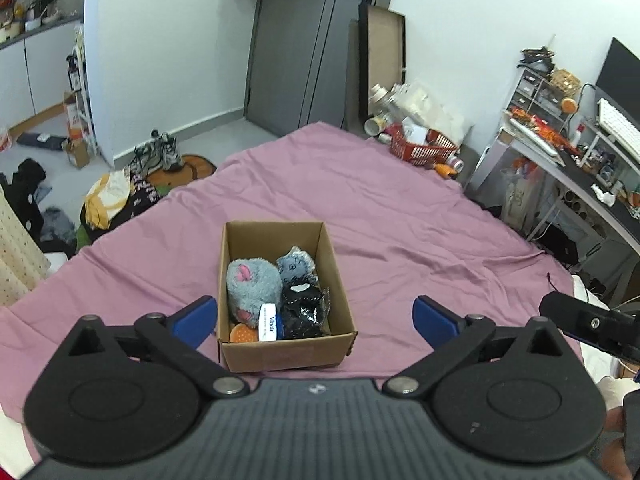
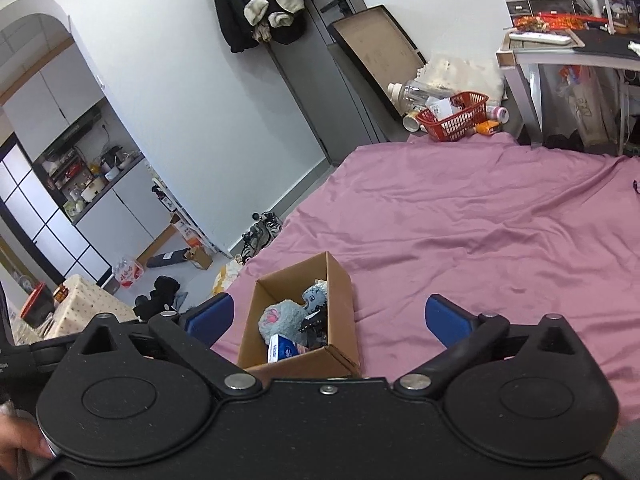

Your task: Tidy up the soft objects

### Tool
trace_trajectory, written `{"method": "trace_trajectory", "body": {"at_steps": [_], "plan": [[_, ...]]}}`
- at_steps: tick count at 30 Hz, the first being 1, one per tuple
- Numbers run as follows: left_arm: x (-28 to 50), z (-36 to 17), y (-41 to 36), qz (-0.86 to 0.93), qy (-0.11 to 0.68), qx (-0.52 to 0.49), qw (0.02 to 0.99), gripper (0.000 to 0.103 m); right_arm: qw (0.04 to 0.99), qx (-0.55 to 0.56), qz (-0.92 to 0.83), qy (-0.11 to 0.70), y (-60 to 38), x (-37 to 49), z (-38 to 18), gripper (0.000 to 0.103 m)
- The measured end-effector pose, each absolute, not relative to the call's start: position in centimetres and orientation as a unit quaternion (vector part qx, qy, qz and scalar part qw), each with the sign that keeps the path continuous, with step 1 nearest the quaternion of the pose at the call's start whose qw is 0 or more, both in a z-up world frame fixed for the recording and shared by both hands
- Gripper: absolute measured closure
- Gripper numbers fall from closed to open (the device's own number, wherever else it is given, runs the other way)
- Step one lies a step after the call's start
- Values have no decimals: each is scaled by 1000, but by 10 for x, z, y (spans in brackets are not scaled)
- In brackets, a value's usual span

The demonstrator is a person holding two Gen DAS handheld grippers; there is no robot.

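Left gripper (image 1: 316, 316): blue pads spread wide, nothing between them but the view down to the box; held above the bed, apart from everything.
Right gripper (image 2: 330, 318): pads likewise wide apart and empty; its black finger shows at the right edge of the left wrist view.
Cardboard box (image 1: 340, 280): open-topped, upright on the bed sheet, holding all the soft things.
Contents: grey plush toy (image 1: 252, 280) with pink patches at the left; smaller blue-grey plush (image 1: 294, 266) at the back right; black shiny bag (image 1: 304, 312) in front of it; blue-and-white packet (image 1: 269, 322), lettering too small to read; orange round piece (image 1: 243, 335) in the near left corner, possibly a toy.
Left view only: orange piece; desk with keyboard (image 1: 618, 126) and monitor; pile of clothes on the floor.
Right view only: kitchen alcove (image 2: 88, 168); dark coat (image 2: 256, 4) hung on the door.
Surface: wrinkled mauve bed sheet (image 1: 400, 208).
Room: grey door (image 1: 304, 52); red basket (image 1: 422, 146) among bottles at the far corner; shoes (image 1: 158, 154) by the wall.
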State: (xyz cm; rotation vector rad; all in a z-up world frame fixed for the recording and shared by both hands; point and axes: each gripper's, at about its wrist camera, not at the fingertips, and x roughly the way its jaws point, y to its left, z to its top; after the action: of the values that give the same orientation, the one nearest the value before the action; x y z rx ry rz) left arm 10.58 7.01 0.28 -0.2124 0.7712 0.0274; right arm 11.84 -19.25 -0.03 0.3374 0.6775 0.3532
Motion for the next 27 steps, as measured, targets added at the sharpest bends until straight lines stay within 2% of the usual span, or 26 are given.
{"method": "trace_trajectory", "body": {"at_steps": [27], "plan": [[19, 34, 52, -10, 351, -62, 934, 0, 928, 115, 159, 316, -206, 38, 26, 0]]}}
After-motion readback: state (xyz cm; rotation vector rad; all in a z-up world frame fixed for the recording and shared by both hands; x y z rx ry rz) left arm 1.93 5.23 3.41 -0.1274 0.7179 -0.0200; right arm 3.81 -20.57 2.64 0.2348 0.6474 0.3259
